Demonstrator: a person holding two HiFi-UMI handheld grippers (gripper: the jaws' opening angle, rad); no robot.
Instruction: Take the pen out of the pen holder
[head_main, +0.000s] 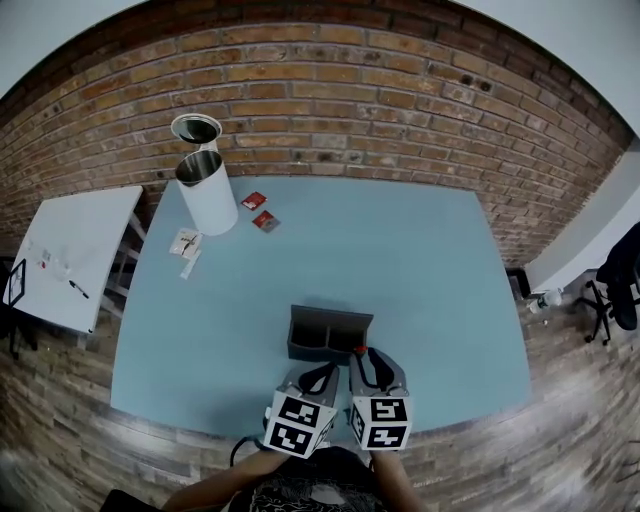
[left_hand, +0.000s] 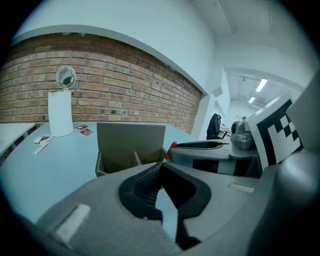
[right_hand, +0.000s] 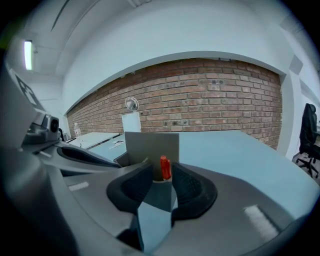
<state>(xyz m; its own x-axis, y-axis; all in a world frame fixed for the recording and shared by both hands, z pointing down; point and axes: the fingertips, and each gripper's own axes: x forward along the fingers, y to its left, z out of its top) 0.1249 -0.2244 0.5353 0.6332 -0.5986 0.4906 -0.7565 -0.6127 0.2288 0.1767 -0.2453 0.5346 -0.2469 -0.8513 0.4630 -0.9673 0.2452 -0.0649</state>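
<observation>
While the person holds both tools low over the near edge of the desk (head_main: 430, 290), the step in hand seems to be the approach for the grasp. The left tool (left_hand: 160, 166) has its jaws closed together with nothing between them, and it hangs just beside the right one. The right tool (right_hand: 161, 174) has its jaws wide apart. The red top of the pen (right_hand: 165, 167) shows in the gap, but the pads do not touch it. The pen stands upright at the right end of the grey pen holder (head_main: 318, 348), which sits near the middle of the near edge. I judge that the next move calls for a small advance, so that the pads come on both sides of the pen, then a closing and a straight lift. Further away, near the far left corner, stand a white cylinder (head_main: 208, 195) and some small packets (head_main: 260, 212).
</observation>
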